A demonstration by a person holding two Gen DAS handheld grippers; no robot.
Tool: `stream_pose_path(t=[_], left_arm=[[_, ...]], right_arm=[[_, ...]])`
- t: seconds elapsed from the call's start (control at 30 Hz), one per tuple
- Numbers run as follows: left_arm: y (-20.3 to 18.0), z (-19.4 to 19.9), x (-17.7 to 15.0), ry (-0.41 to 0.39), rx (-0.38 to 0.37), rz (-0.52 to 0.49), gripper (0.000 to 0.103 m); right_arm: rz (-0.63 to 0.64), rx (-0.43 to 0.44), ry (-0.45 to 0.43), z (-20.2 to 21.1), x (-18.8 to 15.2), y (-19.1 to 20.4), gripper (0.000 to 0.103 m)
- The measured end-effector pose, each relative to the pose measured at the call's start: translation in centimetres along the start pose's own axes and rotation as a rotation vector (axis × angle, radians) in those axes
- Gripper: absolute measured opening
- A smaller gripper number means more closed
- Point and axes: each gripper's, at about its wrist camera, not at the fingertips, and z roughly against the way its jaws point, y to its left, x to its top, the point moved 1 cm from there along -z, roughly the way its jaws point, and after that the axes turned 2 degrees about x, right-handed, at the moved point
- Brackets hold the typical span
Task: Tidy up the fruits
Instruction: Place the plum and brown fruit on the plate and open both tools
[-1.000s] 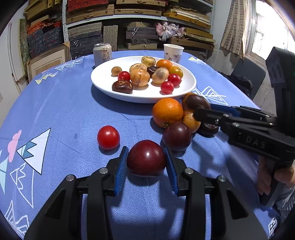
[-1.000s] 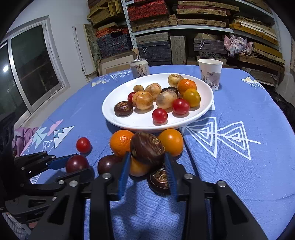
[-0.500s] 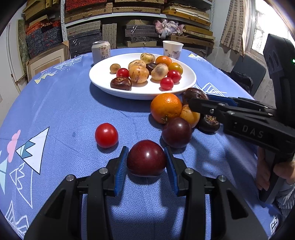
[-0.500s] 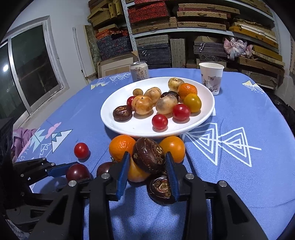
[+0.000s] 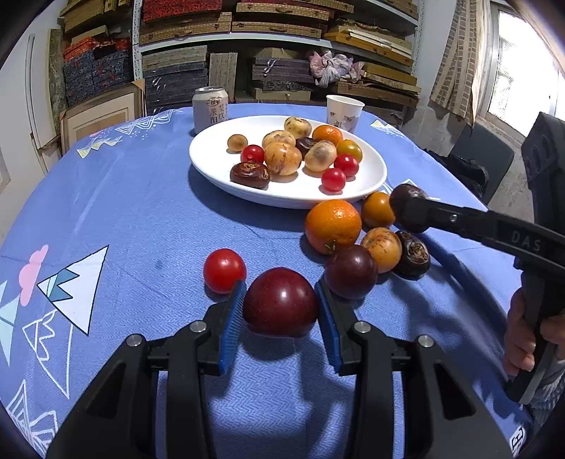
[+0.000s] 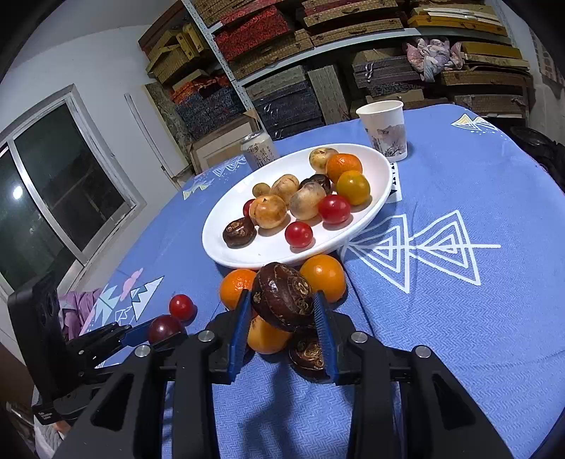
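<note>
storeroom setting: shelving [image 5: 275, 31] stacked with woven and patterned boxes, window on the far right in the left wrist view. round table under blue cloth [image 5: 123, 212] with white triangle prints. white plate [image 5: 219, 162] near the middle, loaded with small tomatoes, pale brown fruits, dark water chestnuts and an orange. drink can [image 5: 210, 109] and paper cup [image 5: 344, 108] behind the plate.

left gripper [image 5: 280, 310] pinching a dark red plum [image 5: 280, 302] between blue pads, low over the cloth; cherry tomato [image 5: 224, 270] just beside the left pad. position as one second ago.

right gripper [image 6: 282, 310] clamped on a dark brown water chestnut [image 6: 282, 296], raised clear of the loose pile just in front of the plate: two oranges, a second plum, a pale fruit, another water chestnut. compared with one second ago, held chestnut rolled to one side and slightly higher and nearer the plate rim; right wrist view now tilted.
</note>
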Motion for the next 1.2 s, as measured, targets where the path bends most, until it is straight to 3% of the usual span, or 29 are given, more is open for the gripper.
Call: stream_pose_path(t=[0.13,0.3,0.63,0.9,0.93,1.0,1.2], left_arm=[[0.7,0.1,1.1,-0.01,-0.009,0.03,0.039],[2.4,-0.8,5.8,-0.028,0.035,0.057,0.039],[5.1,-6.8,14.3,-0.04,0.049,0.145,0.039],[6.7,-10.8,15.4,0.002,0.035,0.199,0.04],[6.8,-11.1,15.3,0.0,0.027,0.207,0.044],[7.1,-11.1,15.0,-0.019,0.016,0.222,0.064],[7.2,-8.2,14.3,-0.056,0.002,0.233,0.068]], right_arm=[[-0.007,0.013,-0.039,1.2,1.0,0.1,0.036],[0.003,-0.008,-0.059,1.0,4.8,-0.1,0.036],[-0.031,-0.033,0.003,-4.9,9.9,-1.8,0.036],[-0.011,-0.091,0.025,-8.7,11.0,-2.7,0.038],[-0.012,-0.099,0.02,-8.7,11.0,-2.9,0.04],[-0.03,-0.082,0.013,-8.4,11.0,-3.3,0.049],[-0.037,-0.084,-0.035,-5.4,10.7,-3.1,0.06]])
